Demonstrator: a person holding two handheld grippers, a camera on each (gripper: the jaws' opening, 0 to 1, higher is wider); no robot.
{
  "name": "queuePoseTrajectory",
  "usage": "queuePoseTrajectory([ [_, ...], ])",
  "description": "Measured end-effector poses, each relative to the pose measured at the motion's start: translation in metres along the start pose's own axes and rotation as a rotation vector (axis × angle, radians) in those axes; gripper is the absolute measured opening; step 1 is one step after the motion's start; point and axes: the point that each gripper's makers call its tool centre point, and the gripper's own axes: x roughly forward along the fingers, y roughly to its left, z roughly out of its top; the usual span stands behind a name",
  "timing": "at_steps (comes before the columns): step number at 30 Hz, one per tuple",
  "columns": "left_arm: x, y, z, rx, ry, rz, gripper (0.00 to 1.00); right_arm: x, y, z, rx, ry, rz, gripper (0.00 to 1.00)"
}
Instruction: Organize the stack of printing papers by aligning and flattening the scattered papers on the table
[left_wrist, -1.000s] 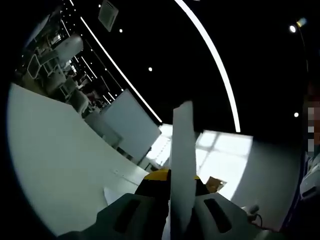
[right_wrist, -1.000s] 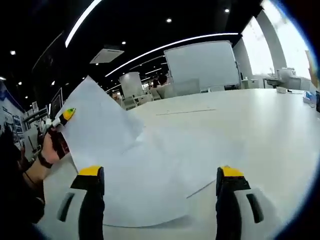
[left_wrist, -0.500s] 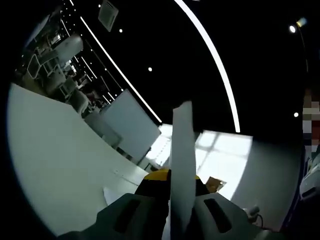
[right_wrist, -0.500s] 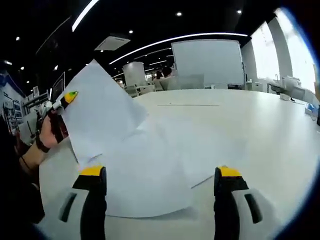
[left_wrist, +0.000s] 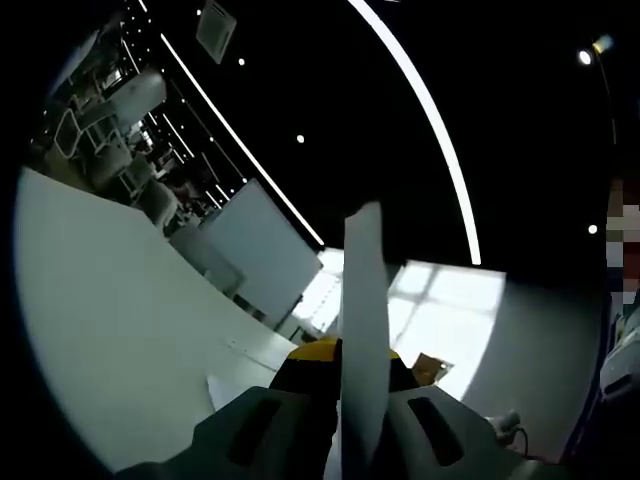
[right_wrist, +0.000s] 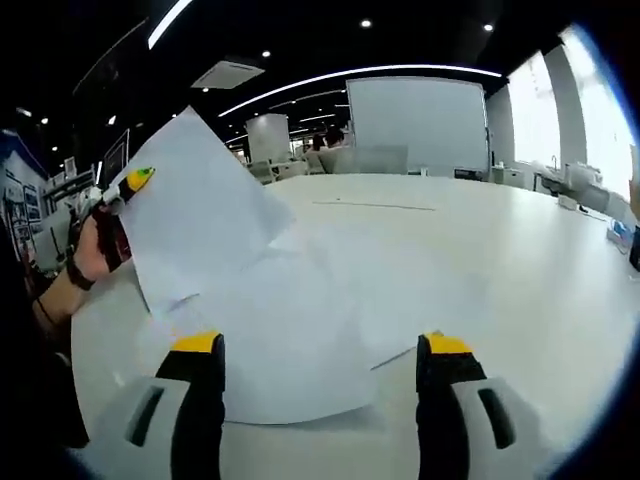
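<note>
Raised sheet (left_wrist: 365, 330) is pinched between my left gripper (left_wrist: 345, 375) jaws, seen edge-on in the left gripper view: a thin white strip, long axis running straight up and away from the jaws, top end just past the tips' line toward the ceiling. In the right gripper view that same sheet (right_wrist: 195, 215) stands tilted up off the table, held by its left edge, top corner pointing up, lower edge touching the flat papers.

Flat papers (right_wrist: 300, 330) lie on the white table (right_wrist: 520, 290) just ahead of my right gripper (right_wrist: 320, 390), between and beyond both jaws. I count at least two overlapping flat sheets, skewed to each other, one corner poking out toward the right jaw; exact number can't tell. Near edge of the pile curves just in front of the tips. Right jaws wide apart, holding nothing, yellow tips resting low over the table.

Left gripper (right_wrist: 125, 190) shows up left of my right jaws, a hand (right_wrist: 85, 250) gripping it, yellow tip on the sheet's edge.

Open tabletop to the right of and beyond the papers, lots of free room. One whiteboard (right_wrist: 415, 120) well beyond the table's far edge.
</note>
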Motion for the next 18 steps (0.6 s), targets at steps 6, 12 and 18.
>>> queuePoseTrajectory([
  [6,0.0,0.0,0.0,-0.001,0.0,0.0,0.06,-0.001,-0.001,-0.005,0.001,0.021,0.002,0.66],
  [12,0.0,0.0,0.0,-0.001,0.0,0.001,0.06,-0.001,0.001,-0.007,-0.011,0.031,0.01,0.59],
  [18,0.0,0.0,0.0,-0.001,0.0,0.001,0.06,-0.001,0.0,-0.012,-0.056,0.056,-0.004,0.51],
])
